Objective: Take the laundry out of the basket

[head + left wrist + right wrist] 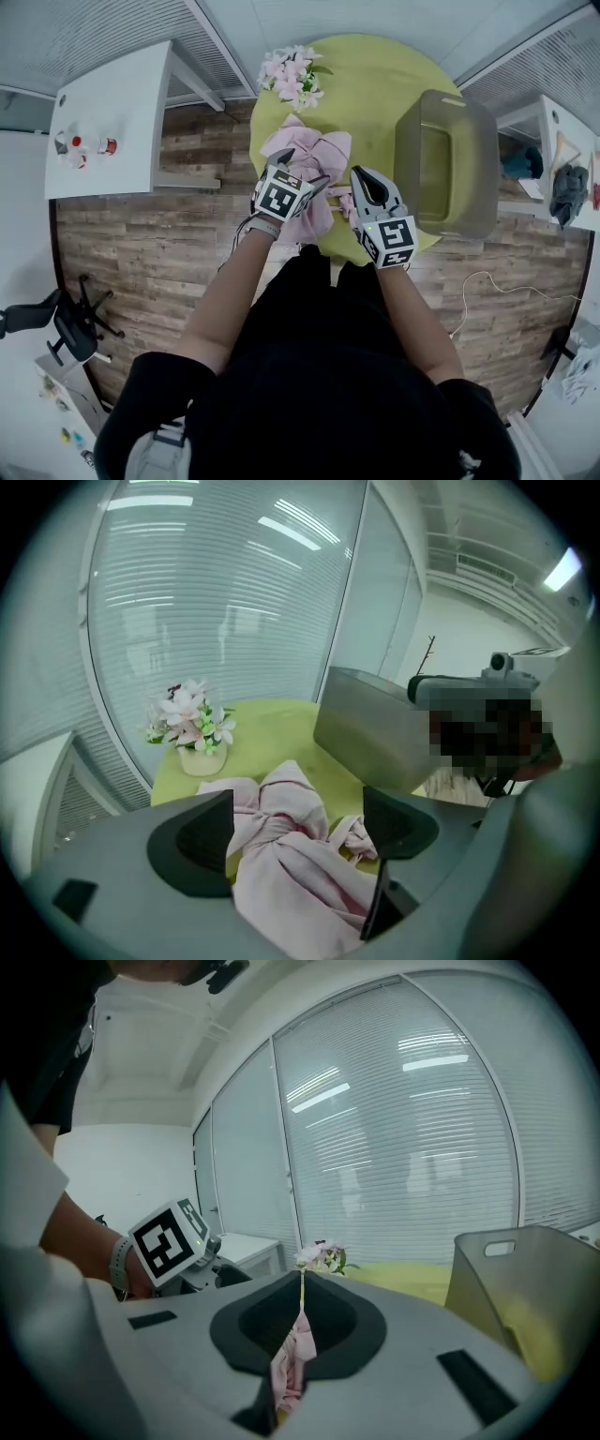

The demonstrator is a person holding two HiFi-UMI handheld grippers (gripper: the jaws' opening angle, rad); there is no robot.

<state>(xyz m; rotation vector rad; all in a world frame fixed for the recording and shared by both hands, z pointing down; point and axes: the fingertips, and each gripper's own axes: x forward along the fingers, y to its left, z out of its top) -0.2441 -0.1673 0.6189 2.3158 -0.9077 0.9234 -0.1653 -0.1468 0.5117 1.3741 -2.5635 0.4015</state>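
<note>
1. Pink garment (305, 150) lies crumpled on the yellow-green table (375, 84), outside the grey basket (410, 159) and near the flowers (293, 77).
2. My left gripper (300, 827) hangs just over the garment, jaws wide apart, pads pressing nothing; cloth shows between them.
3. My right gripper (298, 1326) has its jaws closed on a thin strip of pink cloth (292, 1368), by the table's near edge.
4. Basket stands upright, right of both grippers.
</note>
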